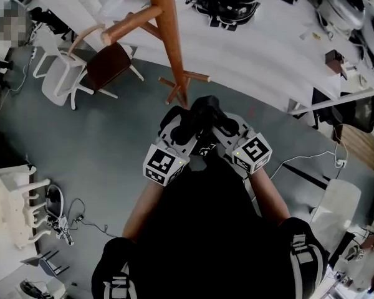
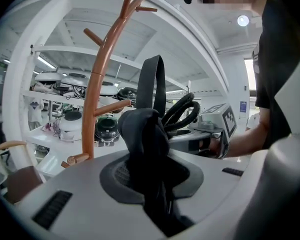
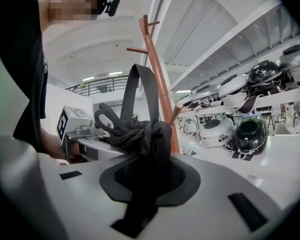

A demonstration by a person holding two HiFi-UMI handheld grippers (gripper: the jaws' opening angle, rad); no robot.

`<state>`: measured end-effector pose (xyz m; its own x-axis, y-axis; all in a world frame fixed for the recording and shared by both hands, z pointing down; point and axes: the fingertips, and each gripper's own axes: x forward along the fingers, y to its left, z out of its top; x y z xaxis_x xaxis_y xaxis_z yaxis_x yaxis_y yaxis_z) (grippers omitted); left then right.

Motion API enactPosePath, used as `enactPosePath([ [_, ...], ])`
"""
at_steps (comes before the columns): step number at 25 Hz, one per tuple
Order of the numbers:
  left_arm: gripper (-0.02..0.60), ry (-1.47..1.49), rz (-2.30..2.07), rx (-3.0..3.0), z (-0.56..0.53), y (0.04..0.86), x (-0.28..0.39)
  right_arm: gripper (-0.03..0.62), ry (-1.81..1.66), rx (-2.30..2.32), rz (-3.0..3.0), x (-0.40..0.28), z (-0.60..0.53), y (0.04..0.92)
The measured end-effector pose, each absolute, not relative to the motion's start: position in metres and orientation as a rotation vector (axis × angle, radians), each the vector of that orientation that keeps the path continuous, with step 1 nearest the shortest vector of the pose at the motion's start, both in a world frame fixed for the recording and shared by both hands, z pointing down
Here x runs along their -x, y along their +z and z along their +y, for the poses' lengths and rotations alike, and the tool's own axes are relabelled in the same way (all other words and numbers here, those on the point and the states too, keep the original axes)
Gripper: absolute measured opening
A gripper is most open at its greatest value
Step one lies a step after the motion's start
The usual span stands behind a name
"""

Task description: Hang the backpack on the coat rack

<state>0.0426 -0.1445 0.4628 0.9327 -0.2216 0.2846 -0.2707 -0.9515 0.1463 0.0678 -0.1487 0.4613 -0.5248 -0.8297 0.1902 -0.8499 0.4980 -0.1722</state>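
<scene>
left tongs [image 2: 146, 134] and right tongs [image 3: 157, 140] each clamped narrow on the top fabric of the black fabric backpack [image 1: 202, 112], held near the brown wooden coat rack [image 1: 168, 36]. recommend lifting its webbing loop [image 2: 154, 79] over an upturned peg [image 2: 112, 107], then lowering squarely.

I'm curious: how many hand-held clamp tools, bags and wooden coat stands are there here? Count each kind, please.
Grey two-jaw grippers with marker cubes: 2 (left gripper, right gripper)
Black fabric backpack: 1
Brown wooden coat rack: 1
Total: 4
</scene>
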Motion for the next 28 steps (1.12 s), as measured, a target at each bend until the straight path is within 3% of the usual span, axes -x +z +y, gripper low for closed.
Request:
enactPosePath([
  [13,0.097,0.359,-0.657,-2.800,-0.185,0.478,-0.094,0.080,0.392,-1.190,-2.723,-0.117,-0.194,0.476],
  [28,0.097,0.378,-0.836,-2.699,-0.224,0.492,-0.105,0.080,0.402,-0.998,-2.778,-0.127,-0.236,0.491],
])
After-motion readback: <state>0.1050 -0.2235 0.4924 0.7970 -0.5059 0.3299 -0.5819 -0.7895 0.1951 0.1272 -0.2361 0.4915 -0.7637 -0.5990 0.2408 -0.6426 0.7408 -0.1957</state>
